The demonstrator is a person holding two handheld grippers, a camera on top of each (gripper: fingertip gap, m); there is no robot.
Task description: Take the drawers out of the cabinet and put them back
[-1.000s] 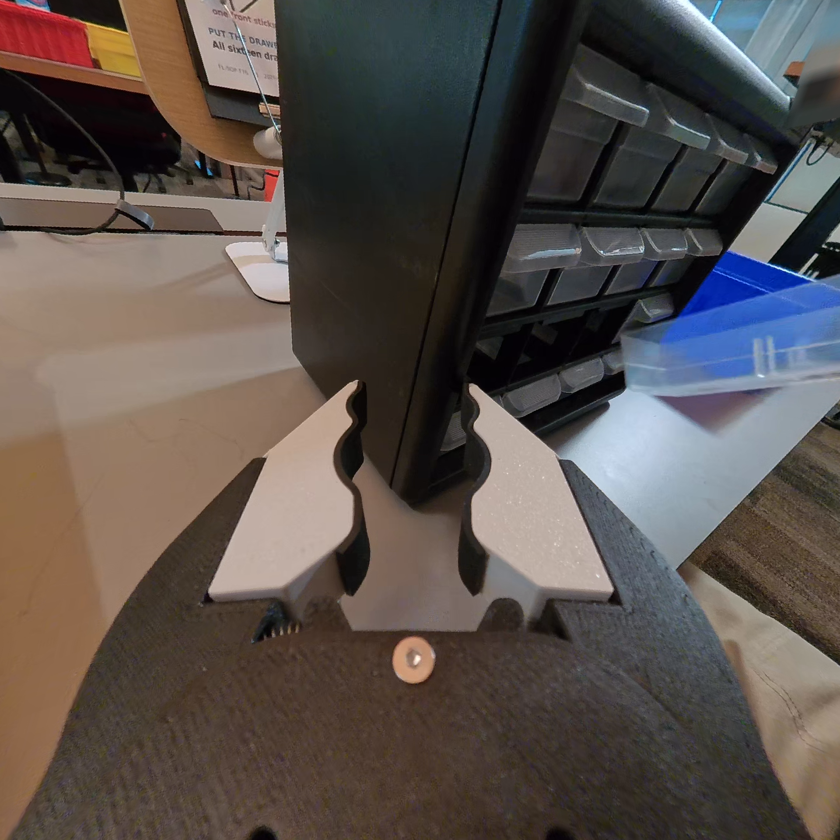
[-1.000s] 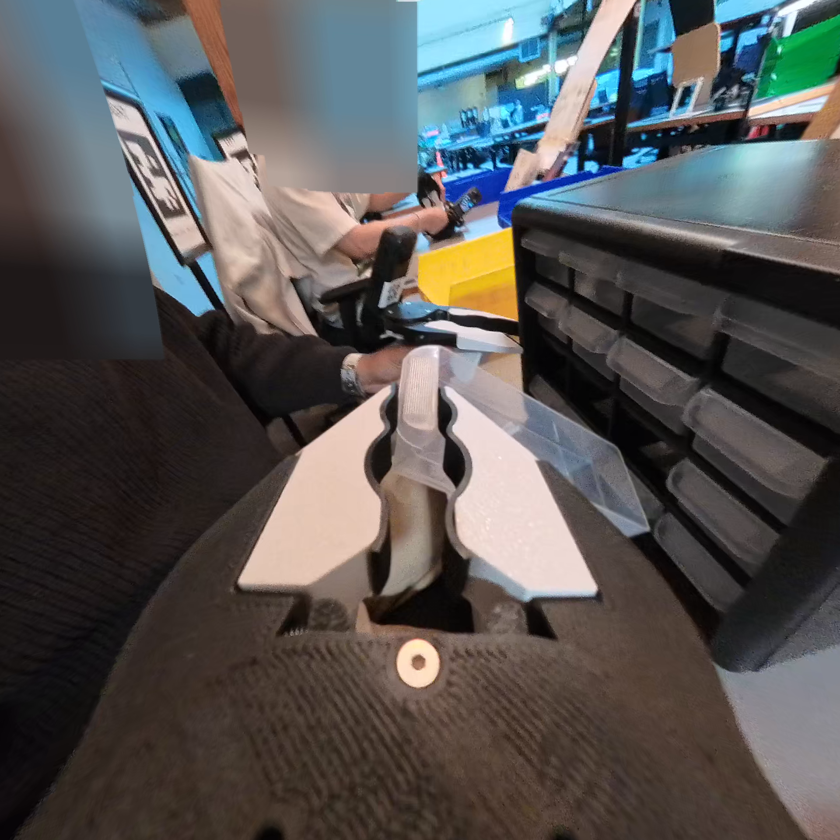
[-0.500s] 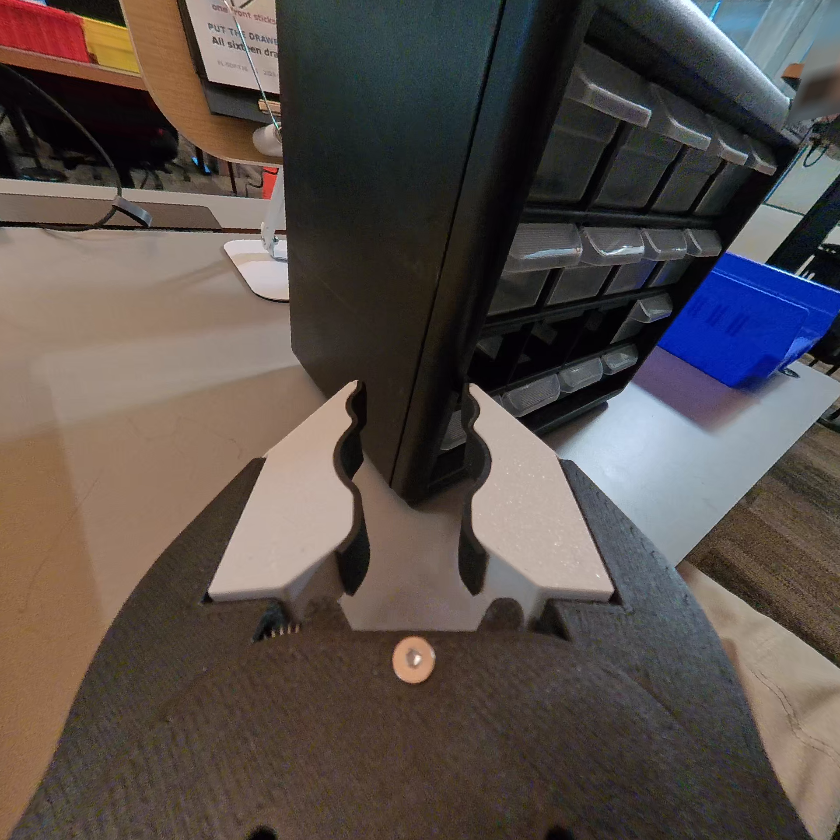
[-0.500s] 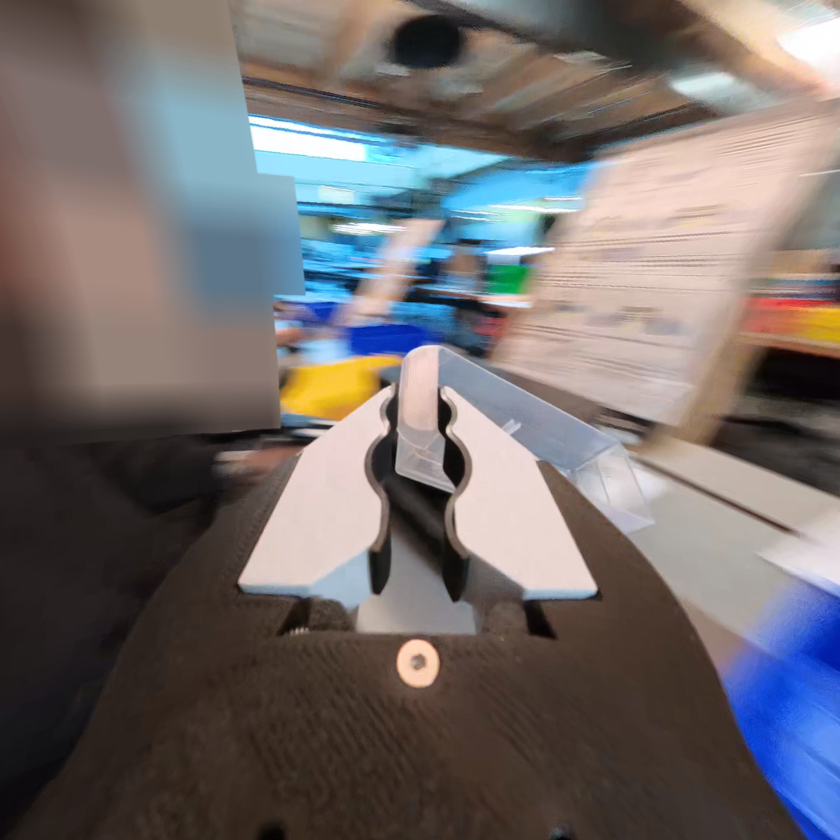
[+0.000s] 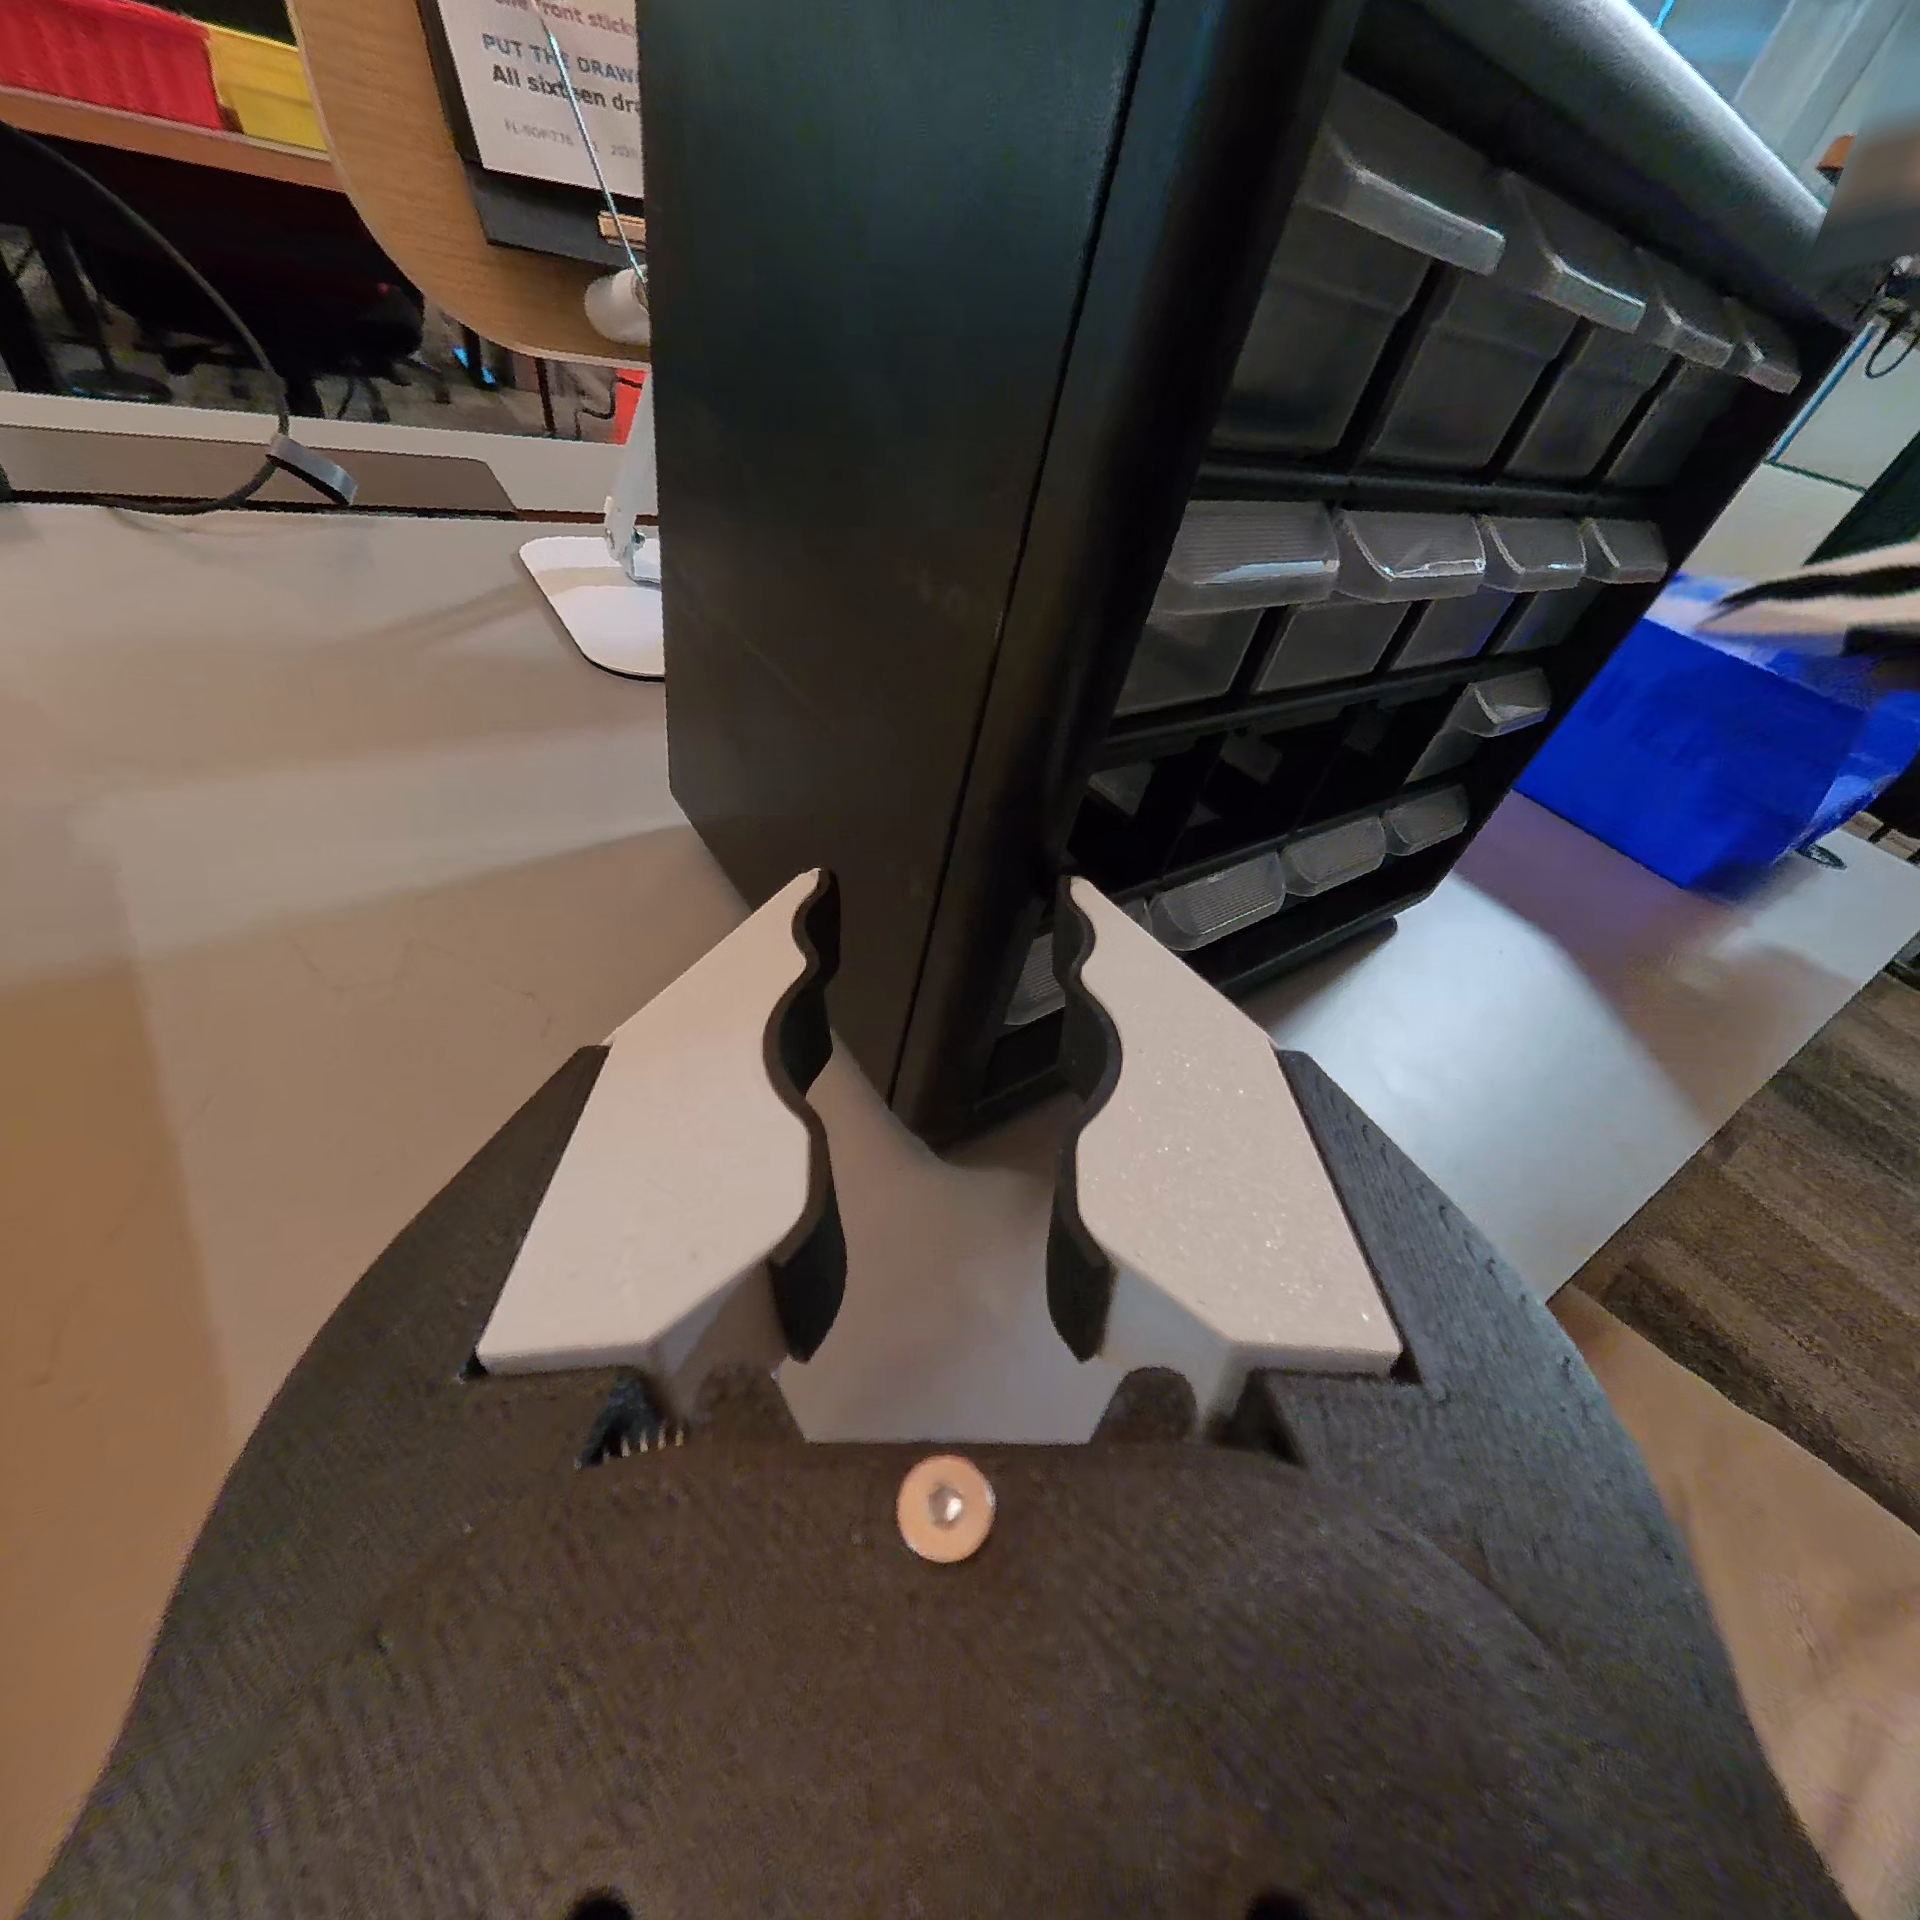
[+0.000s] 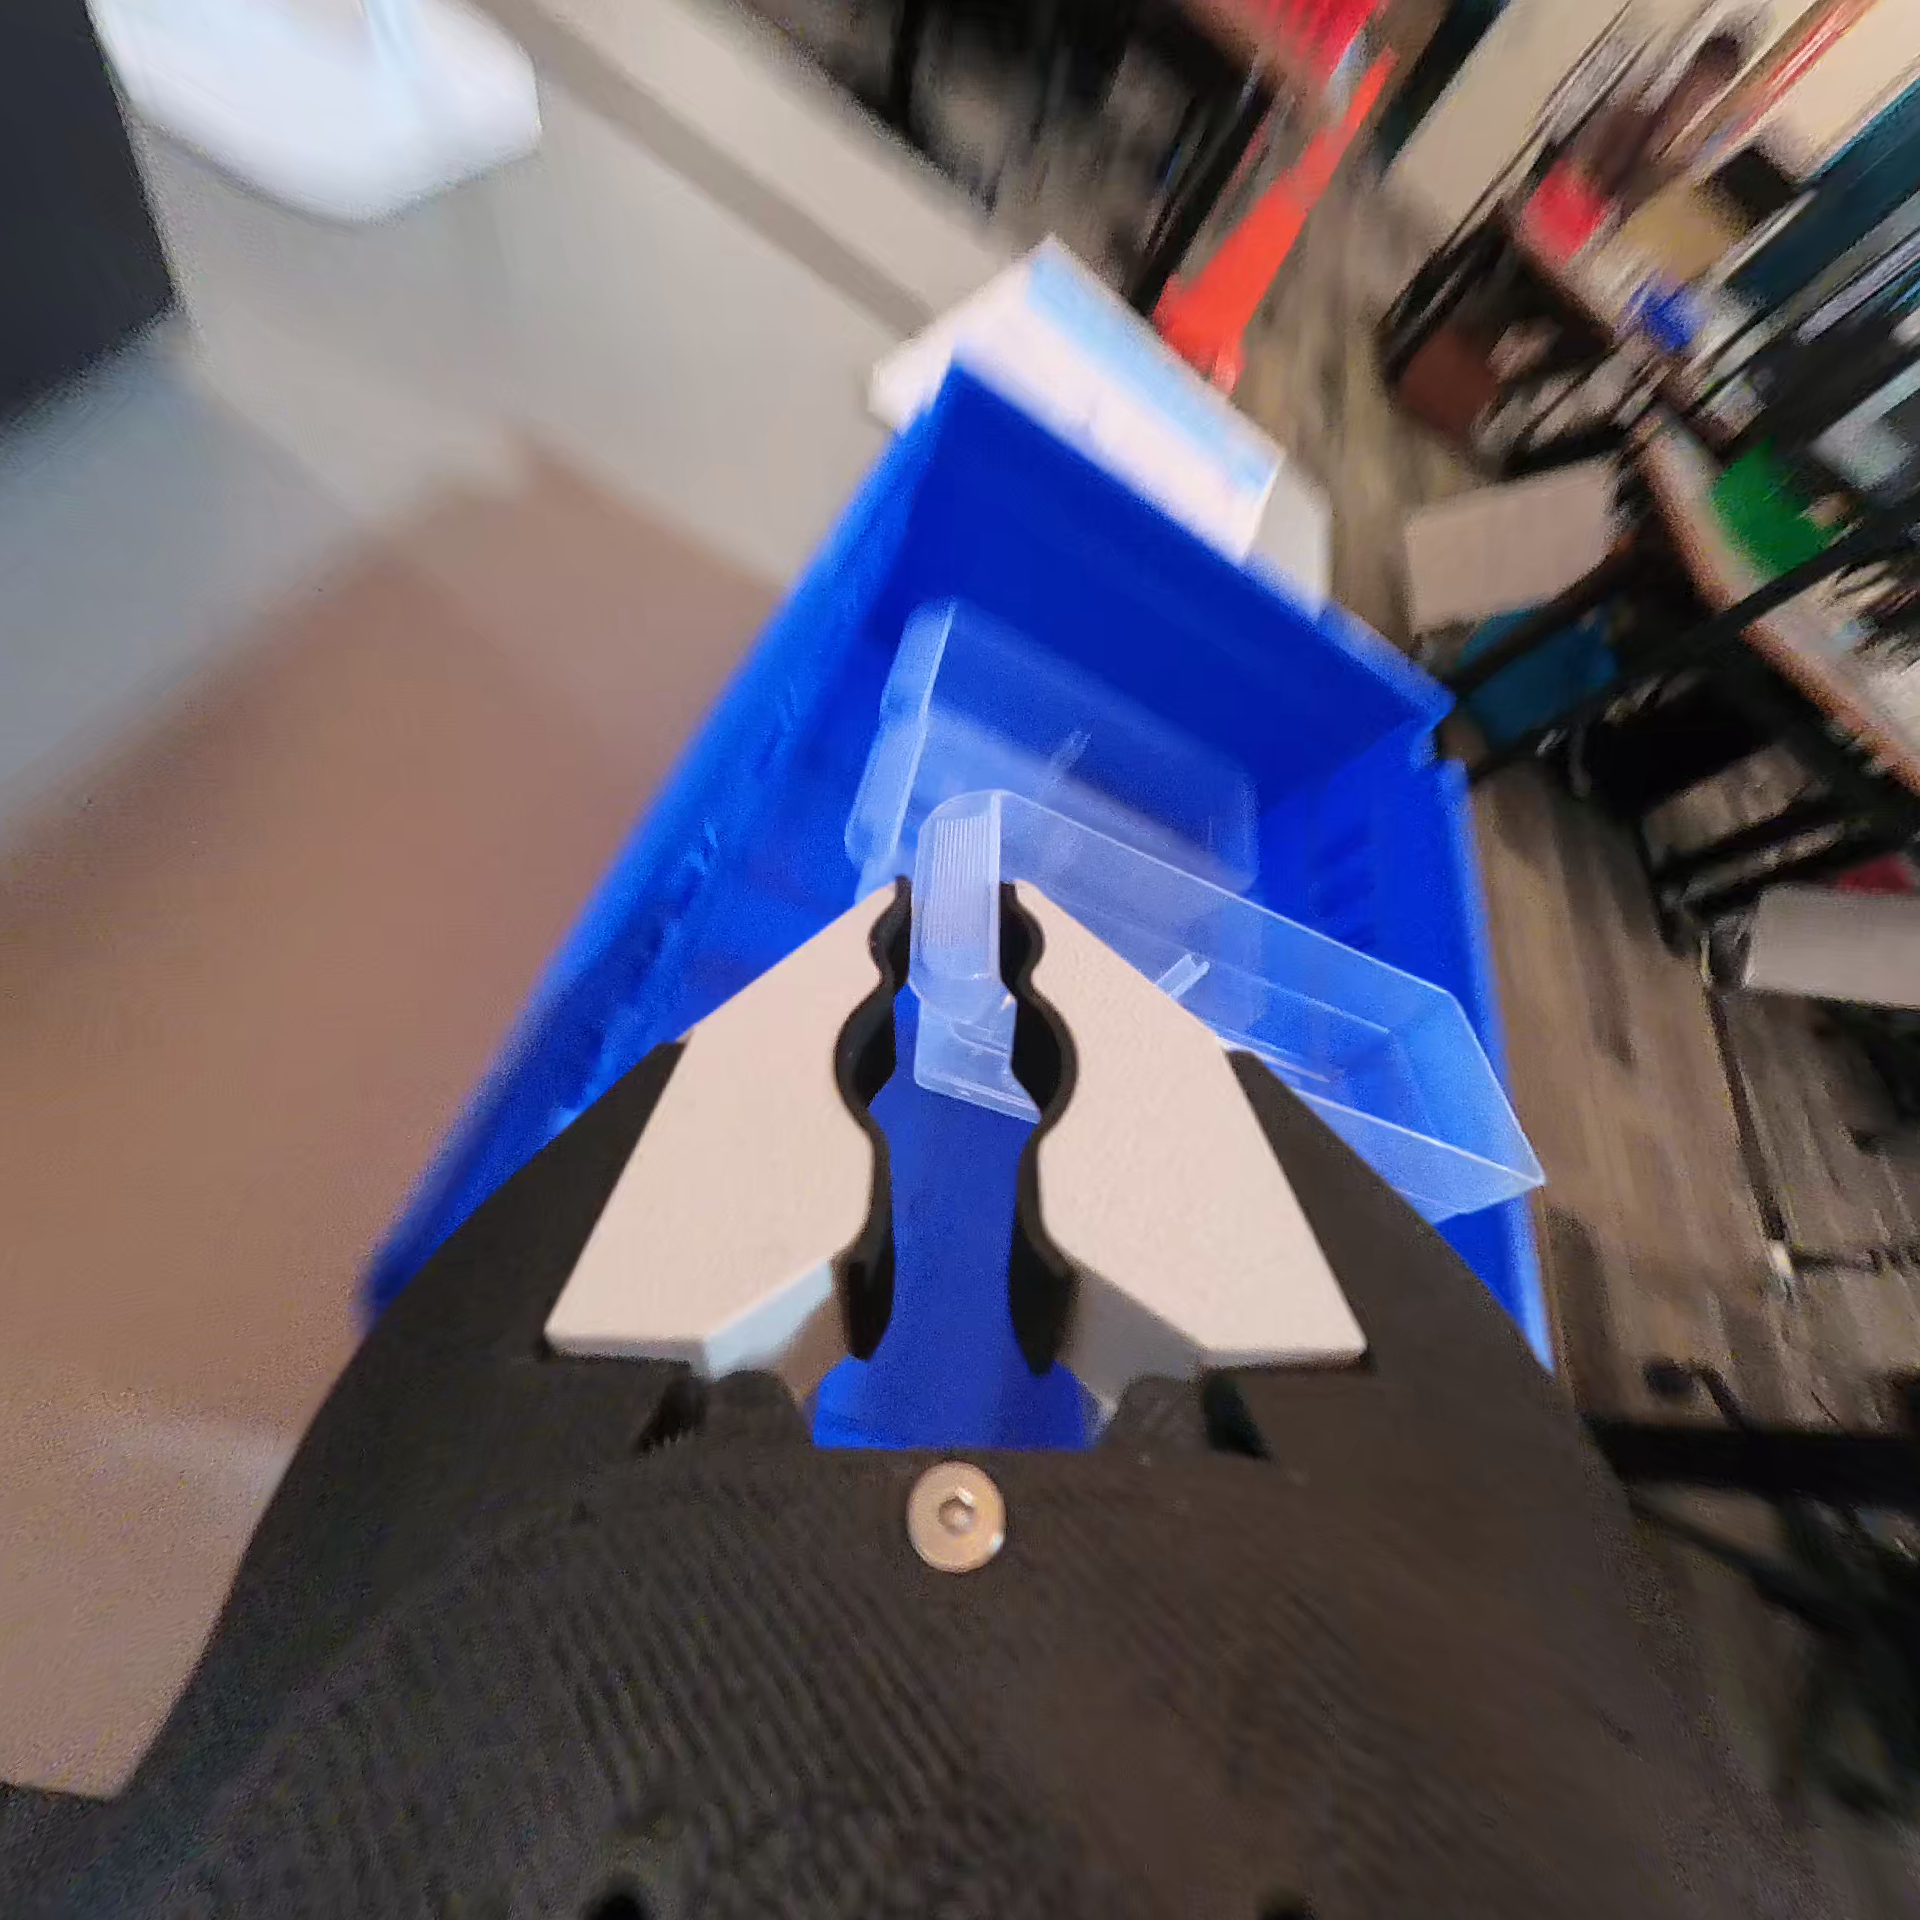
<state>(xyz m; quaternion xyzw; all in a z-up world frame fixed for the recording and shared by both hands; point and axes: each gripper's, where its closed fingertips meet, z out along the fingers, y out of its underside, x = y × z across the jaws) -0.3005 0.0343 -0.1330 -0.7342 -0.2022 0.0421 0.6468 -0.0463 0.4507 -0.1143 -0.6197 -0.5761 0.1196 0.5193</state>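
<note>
- The black cabinet (image 5: 873,468) shows only in the left wrist view. It stands upright on the grey table (image 5: 291,831), its plain side wall and its drawer front both in sight.
- Counted on the cabinet front: four rows of clear drawers (image 5: 1247,561). The two upper rows show four each. The third row shows one drawer at the far end with dark open slots beside it. The bottom row has at least three, and the near end is hidden behind a finger.
- The blue bin (image 6: 1091,582) is clearest in the right wrist view, which looks down into it. In the left wrist view it is only a blue shape past the cabinet's far end.
- Two clear drawers are out of the cabinet, both seen only in the right wrist view: one drawer lying in the bin (image 6: 1049,738) and one held drawer (image 6: 1299,997) above it.
- The left gripper (image 5: 943,914) is spread wide at the cabinet's near bottom corner, one finger on each side of that edge. Whether the fingers touch the cabinet cannot be told.
- The right gripper (image 6: 956,904) is closed on the front tab of the held drawer, whose body slants off to the right over the bin. This view is blurred.
</note>
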